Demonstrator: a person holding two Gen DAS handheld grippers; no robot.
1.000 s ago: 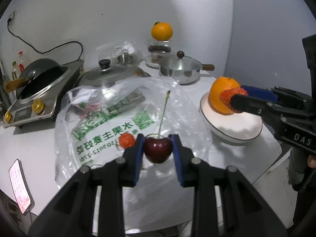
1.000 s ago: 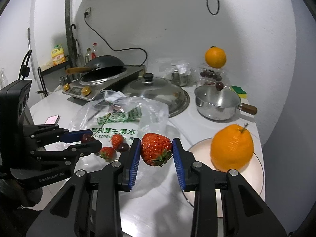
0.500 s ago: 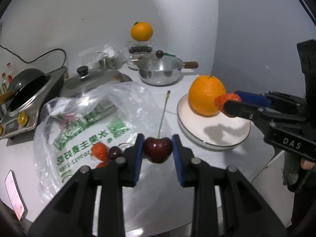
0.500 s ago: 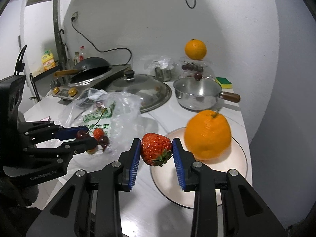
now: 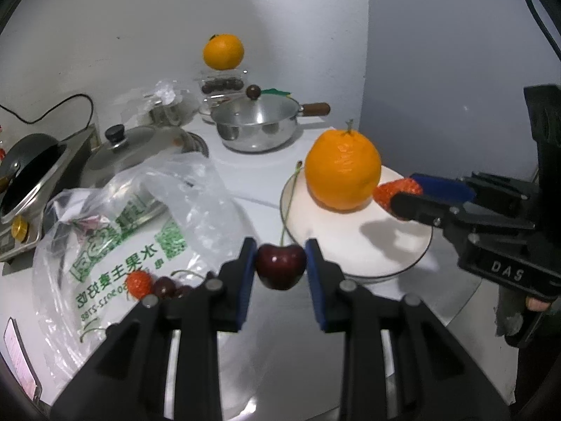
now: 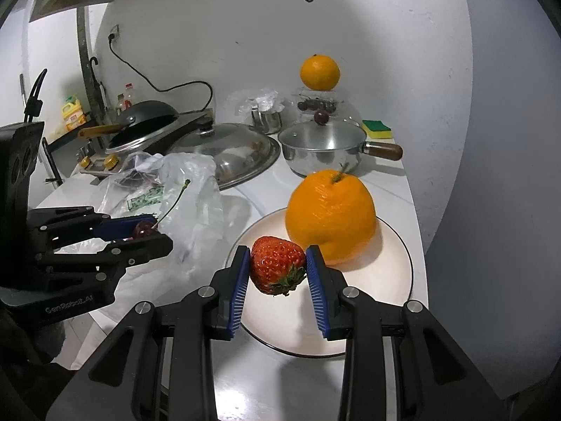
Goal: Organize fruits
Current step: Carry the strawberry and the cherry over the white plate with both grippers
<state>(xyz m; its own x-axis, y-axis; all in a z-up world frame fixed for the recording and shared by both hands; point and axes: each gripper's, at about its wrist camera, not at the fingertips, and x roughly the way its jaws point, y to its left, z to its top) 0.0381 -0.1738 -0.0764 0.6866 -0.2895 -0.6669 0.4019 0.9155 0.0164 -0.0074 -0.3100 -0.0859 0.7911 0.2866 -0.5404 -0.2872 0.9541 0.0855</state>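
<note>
Between my left jaws, in the left wrist view, a dark cherry [image 5: 280, 266] sits pinched by the blue pads of my left gripper [image 5: 280, 268], its stem rising up past the rim of the plate [image 5: 385, 256]. The cherry hangs above the white surface [image 5: 252, 182], just short of the plate's near edge. On the plate stands a big orange [image 5: 343, 169], and just beside it my right gripper [image 5: 403, 193] comes in from the right with a strawberry [image 5: 396, 189] held over the plate. To the left lies a clear bag [image 5: 140, 231] with green print; a second strawberry [image 5: 139, 282] and more cherries [image 5: 164, 287] lie in it. Further back are a pot [image 5: 257, 124], a glass lid [image 5: 136, 147] and another orange [image 5: 223, 51] on a clear box. In the right wrist view, my right jaws pinch the strawberry [image 6: 277, 266] by its sides, leaves pointing down toward me, above the near part of the plate [image 6: 396, 280]. The orange [image 6: 330, 215] rests on the plate right behind it; I cannot tell whether they touch. At left my left gripper [image 6: 147, 233] holds its cherry [image 6: 143, 228] over the bag [image 6: 196, 210], well apart from the plate's rim. The pot [image 6: 322, 149], the lid [image 6: 228, 154] and a sponge [image 6: 376, 129] stand behind.
</note>
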